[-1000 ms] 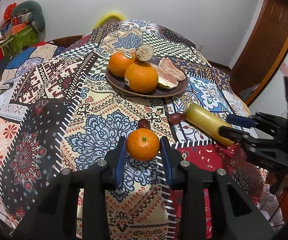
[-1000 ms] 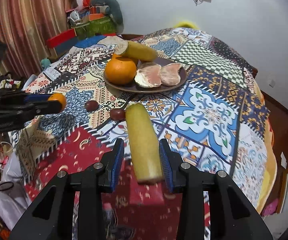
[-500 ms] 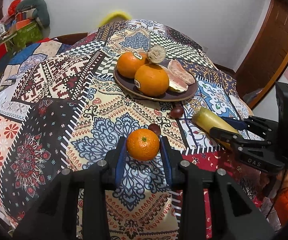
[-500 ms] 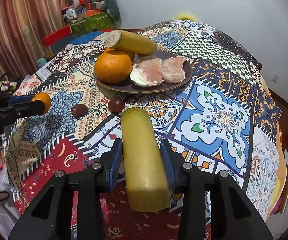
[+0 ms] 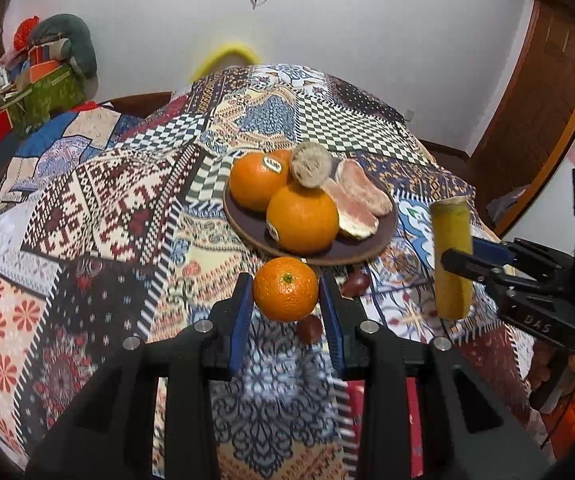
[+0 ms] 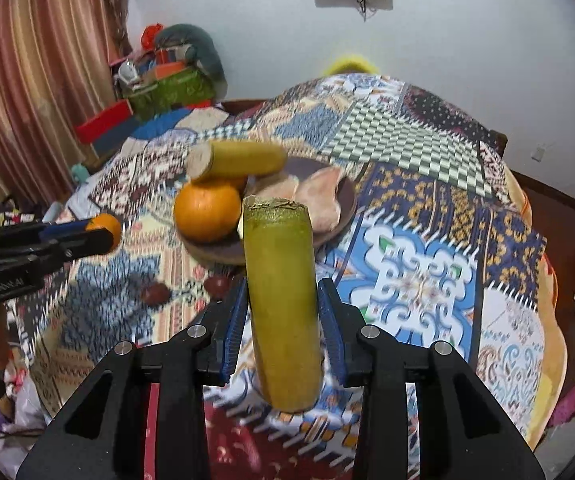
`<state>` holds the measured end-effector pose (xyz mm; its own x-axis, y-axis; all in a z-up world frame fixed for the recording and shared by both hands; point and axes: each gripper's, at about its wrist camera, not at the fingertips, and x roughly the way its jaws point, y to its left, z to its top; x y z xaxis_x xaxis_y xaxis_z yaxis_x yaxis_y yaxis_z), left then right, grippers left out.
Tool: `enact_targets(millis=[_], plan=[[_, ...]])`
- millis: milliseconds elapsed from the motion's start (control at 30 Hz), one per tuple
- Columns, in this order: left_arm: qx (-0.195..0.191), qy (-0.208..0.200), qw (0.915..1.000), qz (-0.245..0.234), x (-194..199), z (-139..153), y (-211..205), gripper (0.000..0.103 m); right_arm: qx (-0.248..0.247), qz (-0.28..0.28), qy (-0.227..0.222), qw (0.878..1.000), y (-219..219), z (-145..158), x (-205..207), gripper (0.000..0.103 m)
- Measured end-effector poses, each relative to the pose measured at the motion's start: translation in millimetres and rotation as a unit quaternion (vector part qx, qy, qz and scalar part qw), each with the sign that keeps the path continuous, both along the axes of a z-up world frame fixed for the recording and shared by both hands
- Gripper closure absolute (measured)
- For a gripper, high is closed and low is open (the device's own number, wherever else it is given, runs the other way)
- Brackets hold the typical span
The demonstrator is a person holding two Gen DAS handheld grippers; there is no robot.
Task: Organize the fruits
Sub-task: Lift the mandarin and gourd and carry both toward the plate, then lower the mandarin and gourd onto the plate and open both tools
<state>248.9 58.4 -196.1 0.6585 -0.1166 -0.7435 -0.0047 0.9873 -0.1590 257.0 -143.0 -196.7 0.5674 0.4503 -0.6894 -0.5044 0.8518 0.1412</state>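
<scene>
My left gripper (image 5: 286, 305) is shut on a small orange tangerine (image 5: 286, 294) and holds it above the cloth, just in front of the brown plate (image 5: 363, 248). The plate holds two large oranges (image 5: 302, 218), a cut yellow-green stalk piece (image 6: 236, 161) and peeled pomelo segments (image 5: 361, 196). My right gripper (image 6: 282, 322) is shut on a second yellow-green stalk piece (image 6: 281, 304), held upright in the air right of the plate; it also shows in the left wrist view (image 5: 451, 256). The left gripper with its tangerine shows in the right wrist view (image 6: 105, 229).
Two dark red dates (image 5: 354, 284) (image 5: 308, 328) lie on the patchwork cloth (image 5: 127, 220) before the plate. Clutter and boxes (image 6: 167, 80) stand at the back left by a curtain. A wooden door (image 5: 535, 120) is at the right.
Both grippers have moved forward toward the plate and lifted. The stalk piece in the right gripper has tipped from lying flat to nearly upright. The tangerine stays held.
</scene>
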Motion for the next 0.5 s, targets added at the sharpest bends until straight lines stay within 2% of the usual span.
enact_targets(millis=[500], plan=[[0.011,0.007,0.9996,0.027,76.6,-16.8,27.1,0.070,0.035,-0.010,-0.008,0.999,13.4,11.4,42.5,0.071]])
